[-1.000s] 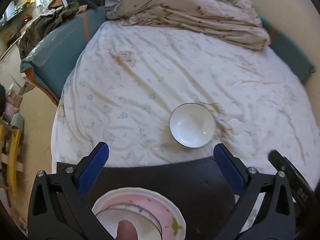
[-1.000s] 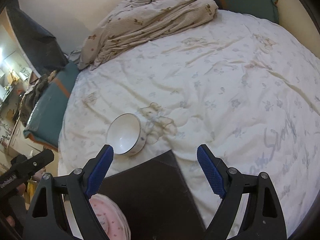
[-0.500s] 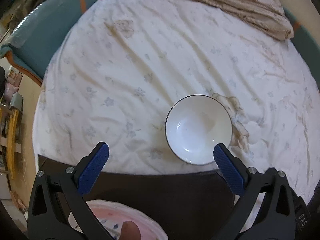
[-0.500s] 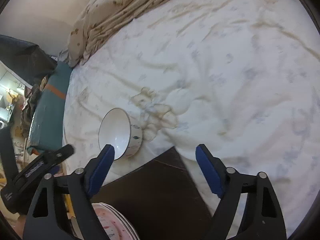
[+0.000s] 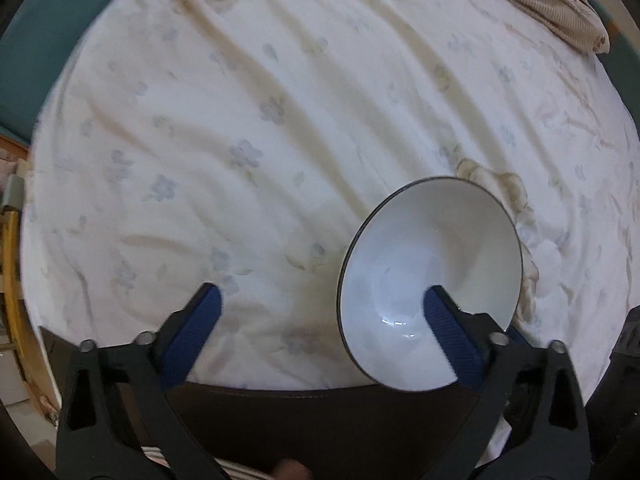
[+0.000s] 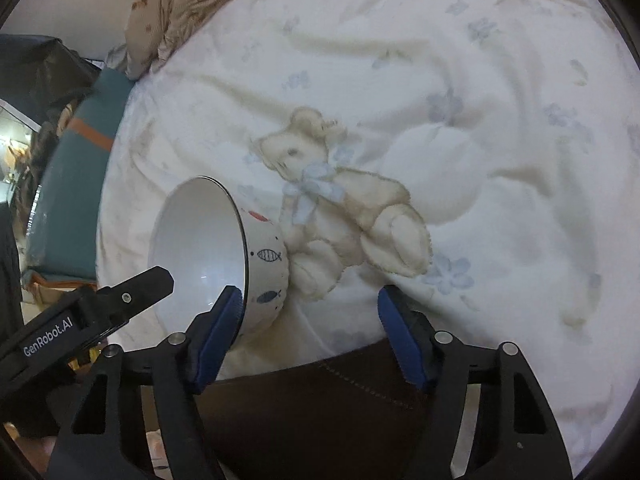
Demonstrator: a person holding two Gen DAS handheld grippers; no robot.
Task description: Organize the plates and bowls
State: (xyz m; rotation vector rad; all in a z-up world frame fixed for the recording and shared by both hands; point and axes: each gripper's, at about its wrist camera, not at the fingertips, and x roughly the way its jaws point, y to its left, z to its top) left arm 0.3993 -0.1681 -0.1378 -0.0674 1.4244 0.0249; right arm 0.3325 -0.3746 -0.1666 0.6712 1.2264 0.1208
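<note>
Glossy round bowl (image 5: 432,256) on wrinkled bedsheet (image 5: 280,120)

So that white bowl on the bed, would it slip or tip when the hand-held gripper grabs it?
The bowl looks glazed and glossy, so probably slippery and breakable. It sits on soft, rumpled bedding, so a nudge would likely rock it. The left hand-held gripper is open, with one finger over the bowl's inside; pinching the thin rim may tilt it.

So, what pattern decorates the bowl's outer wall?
Small fish drawings on the white bowl, clearest in the right wrist view.
</note>
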